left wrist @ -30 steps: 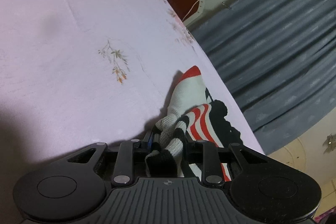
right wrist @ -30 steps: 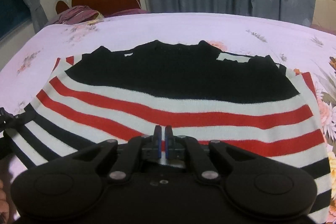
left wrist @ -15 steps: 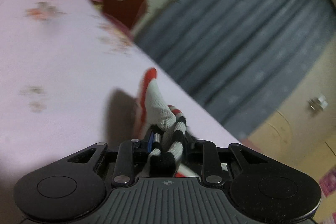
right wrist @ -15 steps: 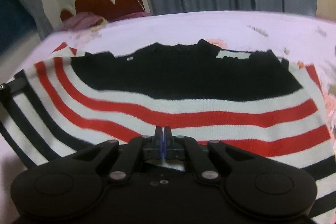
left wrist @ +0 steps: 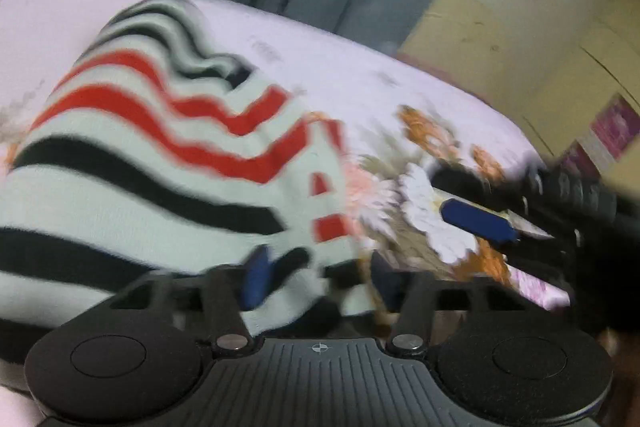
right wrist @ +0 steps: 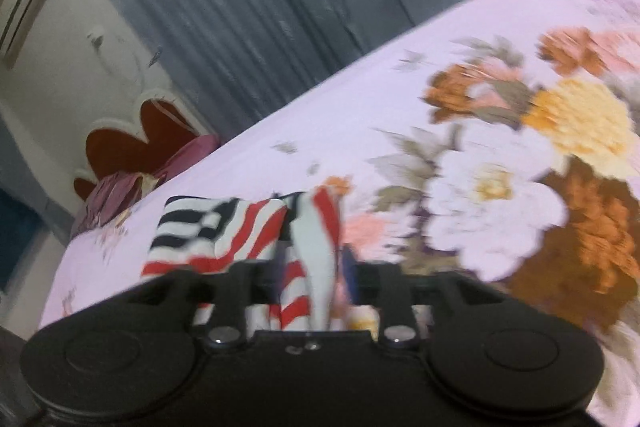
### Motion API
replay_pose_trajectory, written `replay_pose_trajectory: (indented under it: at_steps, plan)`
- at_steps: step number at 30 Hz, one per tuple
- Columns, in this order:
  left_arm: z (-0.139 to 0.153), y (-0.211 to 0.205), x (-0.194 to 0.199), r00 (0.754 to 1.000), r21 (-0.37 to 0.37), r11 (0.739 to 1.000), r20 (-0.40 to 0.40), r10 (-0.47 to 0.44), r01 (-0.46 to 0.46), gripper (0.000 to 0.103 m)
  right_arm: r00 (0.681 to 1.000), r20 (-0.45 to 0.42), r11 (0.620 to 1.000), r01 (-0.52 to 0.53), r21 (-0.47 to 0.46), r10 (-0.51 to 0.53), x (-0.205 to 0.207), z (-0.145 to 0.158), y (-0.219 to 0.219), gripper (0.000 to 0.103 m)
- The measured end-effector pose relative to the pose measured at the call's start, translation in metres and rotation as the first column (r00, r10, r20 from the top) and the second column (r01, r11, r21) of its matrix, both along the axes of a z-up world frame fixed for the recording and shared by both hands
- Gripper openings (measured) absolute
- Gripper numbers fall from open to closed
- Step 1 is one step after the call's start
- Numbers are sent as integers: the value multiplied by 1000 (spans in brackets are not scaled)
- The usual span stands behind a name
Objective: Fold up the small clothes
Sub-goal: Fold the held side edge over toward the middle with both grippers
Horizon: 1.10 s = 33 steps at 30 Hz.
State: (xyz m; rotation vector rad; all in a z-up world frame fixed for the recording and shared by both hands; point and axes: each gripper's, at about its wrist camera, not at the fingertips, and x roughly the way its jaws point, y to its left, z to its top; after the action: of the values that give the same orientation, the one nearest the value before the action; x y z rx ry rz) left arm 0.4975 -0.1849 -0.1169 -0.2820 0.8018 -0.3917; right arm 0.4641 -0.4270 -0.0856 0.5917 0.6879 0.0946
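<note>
A small knit sweater (left wrist: 152,163) with red, black and white stripes lies folded over on the pink floral bed sheet (left wrist: 360,75). My left gripper (left wrist: 316,275) has its blue pads spread apart, with the sweater's edge loose between them. In the right wrist view the sweater (right wrist: 240,227) is bunched just ahead of my right gripper (right wrist: 308,279), whose fingers also stand apart with cloth between them. The right gripper's blue fingertip (left wrist: 476,219) shows at the right of the left wrist view. Both views are blurred.
Large printed flowers (right wrist: 520,187) cover the sheet to the right of the sweater. A red headboard (right wrist: 136,143) and purple pillows (right wrist: 120,195) sit at the bed's far end. Grey curtains (right wrist: 260,7) hang behind the bed.
Both grippers have swung across and folded the sweater over itself. Both were shut on the sweater's edge and now stand open. The sweater lay spread flat before; now it is bunched narrower.
</note>
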Motion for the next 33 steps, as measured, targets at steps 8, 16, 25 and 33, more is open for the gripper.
replay_pose_trajectory:
  at_steps: [8,16,25,33]
  plan:
    - [62,107,-18,968,-22,982,163,191,-190,62,984,13,978,-175,111,175,3,0,12,48]
    - [11,174,25,965,29,965,12,261,-261,62,953,-116,960,-275,47,278,52,-26,62,51]
    - [11,152,50,981,156,973,122,152,-170,41,933,-133,924,-352,-148,335,67,-22,97,18]
    - [17,109,61,992,262,965,114,-57,25,41,963,-8,918,-261,-298,271,31,8,82,16]
